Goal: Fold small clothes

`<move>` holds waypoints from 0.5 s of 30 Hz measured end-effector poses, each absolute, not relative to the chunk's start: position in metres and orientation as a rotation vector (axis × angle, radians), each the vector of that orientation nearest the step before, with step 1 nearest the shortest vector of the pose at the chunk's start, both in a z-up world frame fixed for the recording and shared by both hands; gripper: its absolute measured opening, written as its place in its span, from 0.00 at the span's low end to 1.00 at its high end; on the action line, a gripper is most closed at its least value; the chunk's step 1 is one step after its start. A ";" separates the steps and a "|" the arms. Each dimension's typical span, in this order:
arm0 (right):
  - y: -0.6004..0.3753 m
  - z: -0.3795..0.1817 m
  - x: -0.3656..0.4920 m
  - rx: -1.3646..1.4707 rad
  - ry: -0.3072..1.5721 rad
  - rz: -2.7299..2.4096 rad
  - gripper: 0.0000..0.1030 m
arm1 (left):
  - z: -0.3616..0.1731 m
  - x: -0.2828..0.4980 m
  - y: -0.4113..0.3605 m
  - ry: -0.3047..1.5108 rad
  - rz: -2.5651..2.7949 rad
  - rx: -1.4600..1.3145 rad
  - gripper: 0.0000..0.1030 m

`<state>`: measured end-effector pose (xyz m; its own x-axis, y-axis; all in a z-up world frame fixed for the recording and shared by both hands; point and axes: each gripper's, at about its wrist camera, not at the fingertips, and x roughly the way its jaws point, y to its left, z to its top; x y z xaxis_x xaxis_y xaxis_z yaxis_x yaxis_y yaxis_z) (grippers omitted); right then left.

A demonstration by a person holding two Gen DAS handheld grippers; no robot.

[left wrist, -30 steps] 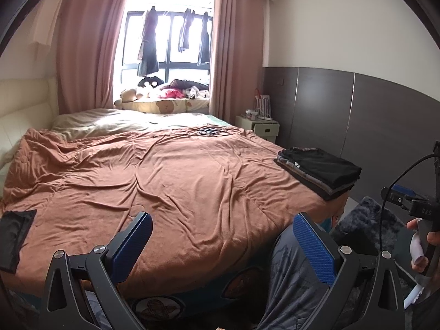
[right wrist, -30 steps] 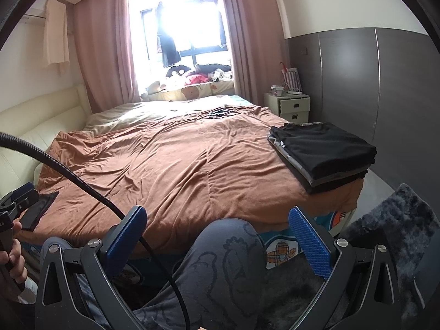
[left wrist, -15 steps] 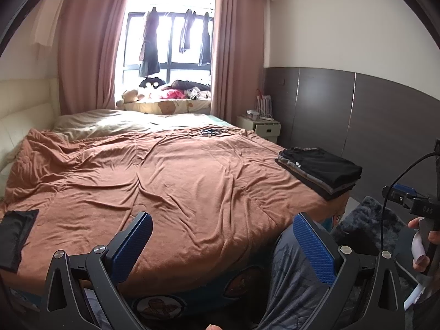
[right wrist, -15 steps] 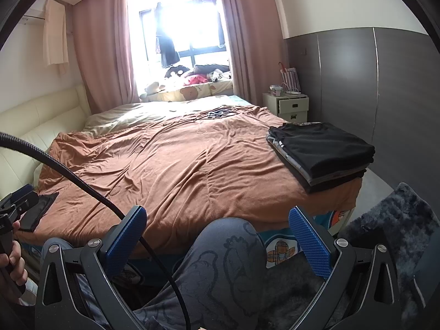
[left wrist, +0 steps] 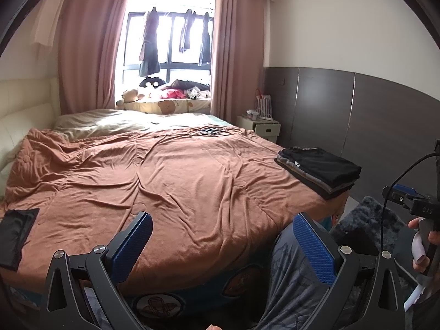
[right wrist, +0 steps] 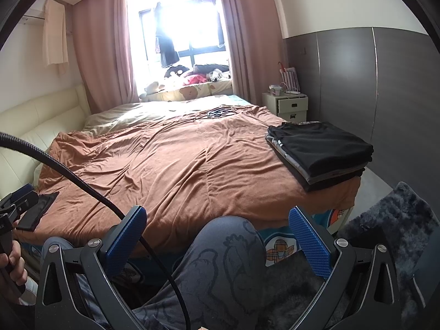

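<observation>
Both tongs are off the bed, held low at its foot edge above the person's knees. The left gripper (left wrist: 222, 240) has its blue ridged pads wide apart, nothing between them, touching nothing. The right gripper (right wrist: 218, 232) is the same: jaws spread wide, empty, with the grey patterned trouser knee (right wrist: 228, 244) showing through the gap.

Task things: a flat black rectangular folded cloth (left wrist: 15, 236) lies on the rust-brown rumpled bedspread (left wrist: 176, 181) at the near-left corner, about 9 o'clock from the left gripper in the left wrist view; in the right wrist view it sits at 9 o'clock too, well apart, beyond the left tool. Its long axis runs roughly toward the headboard, parallel to the left bed edge. The left hand is clearly nearer.

A stack of folded dark clothes, black on top with grey layers under (right wrist: 319, 151), rests at the right bed edge, about 1 o'clock from the right gripper, long axis angling toward the window; the right hand is nearer to that.

No unfolded garment shows on the middle of the bedspread. Judgement: folding looks mostly done, or the next piece is out of frame; whichever is picked, left goes for the black cloth, right for the stack.
</observation>
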<state>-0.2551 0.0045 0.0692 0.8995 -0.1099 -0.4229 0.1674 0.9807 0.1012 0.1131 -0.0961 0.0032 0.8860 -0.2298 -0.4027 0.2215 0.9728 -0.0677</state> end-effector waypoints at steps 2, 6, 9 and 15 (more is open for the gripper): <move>0.004 0.069 -0.256 0.136 0.429 -0.142 1.00 | 0.003 0.112 -0.096 0.422 -0.235 -0.021 1.00; 0.003 0.069 -0.257 0.135 0.428 -0.140 1.00 | 0.004 0.109 -0.096 0.415 -0.231 -0.015 1.00; 0.002 0.070 -0.259 0.137 0.427 -0.140 1.00 | 0.004 0.107 -0.097 0.412 -0.233 -0.013 1.00; -0.001 0.070 -0.261 0.136 0.421 -0.140 1.00 | 0.006 0.103 -0.096 0.406 -0.222 -0.011 1.00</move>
